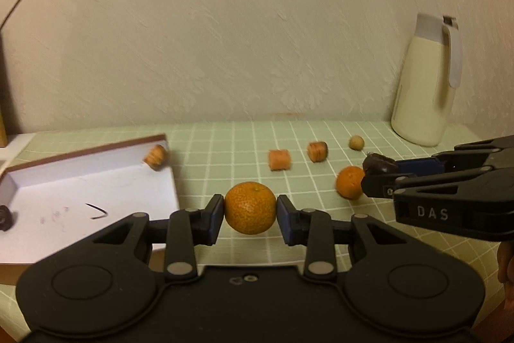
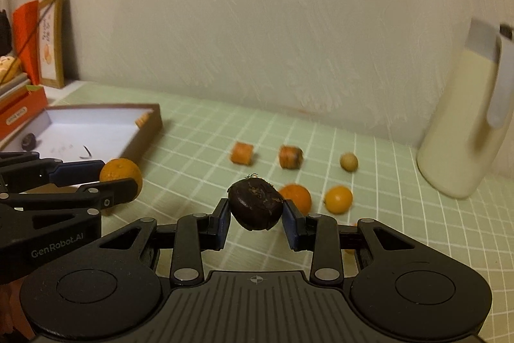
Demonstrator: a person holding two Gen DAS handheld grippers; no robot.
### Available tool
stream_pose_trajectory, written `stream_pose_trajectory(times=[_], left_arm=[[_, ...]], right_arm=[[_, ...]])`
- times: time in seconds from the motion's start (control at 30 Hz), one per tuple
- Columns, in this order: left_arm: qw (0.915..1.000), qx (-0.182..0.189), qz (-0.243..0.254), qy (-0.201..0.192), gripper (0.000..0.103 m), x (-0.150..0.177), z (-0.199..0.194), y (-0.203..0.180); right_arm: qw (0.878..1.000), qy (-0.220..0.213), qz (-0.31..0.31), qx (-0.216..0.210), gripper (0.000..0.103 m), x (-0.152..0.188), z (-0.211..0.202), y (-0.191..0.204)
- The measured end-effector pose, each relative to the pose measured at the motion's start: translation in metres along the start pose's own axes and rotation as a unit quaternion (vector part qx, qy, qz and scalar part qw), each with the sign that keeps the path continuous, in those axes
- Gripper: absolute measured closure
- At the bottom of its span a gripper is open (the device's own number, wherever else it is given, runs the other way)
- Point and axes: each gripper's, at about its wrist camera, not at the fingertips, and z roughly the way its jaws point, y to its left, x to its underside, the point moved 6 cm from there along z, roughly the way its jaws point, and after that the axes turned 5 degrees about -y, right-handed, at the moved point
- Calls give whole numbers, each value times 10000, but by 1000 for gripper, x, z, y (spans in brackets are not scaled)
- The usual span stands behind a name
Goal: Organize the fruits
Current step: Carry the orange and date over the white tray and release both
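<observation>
Presently we hold a mandarin [image 1: 250, 208] clamped in the left gripper [image 1: 250, 211] and a dark fruit [image 2: 256, 204] clamped in the right gripper [image 2: 257, 214]; the open box [image 1: 96, 182] lies left, nearer our left hand.

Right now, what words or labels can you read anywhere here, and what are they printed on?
"DAS": on the right tongs.
"GenRobot.AI": on the left tongs.
Orange box label: too blurred to read.
Framed card writing: too small to read.
</observation>
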Motion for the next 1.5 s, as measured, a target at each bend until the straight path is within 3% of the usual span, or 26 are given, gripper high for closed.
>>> stream_pose_trajectory(times=[0.33,0.97,1.5], left_arm=[[9986,-402,-265,-220,77,-7,-25,50],[9939,-868,-541,-407,77,-8,-50,105],[9760,-1866,-1092,-278,77,13,-79,208]], right_arm=[[9984,-422,-190,-337,68,-24,-7,41],[9931,-719,-336,-863,68,-38,3,108],[9892,-775,-465,-1151,68,-41,28,157]])
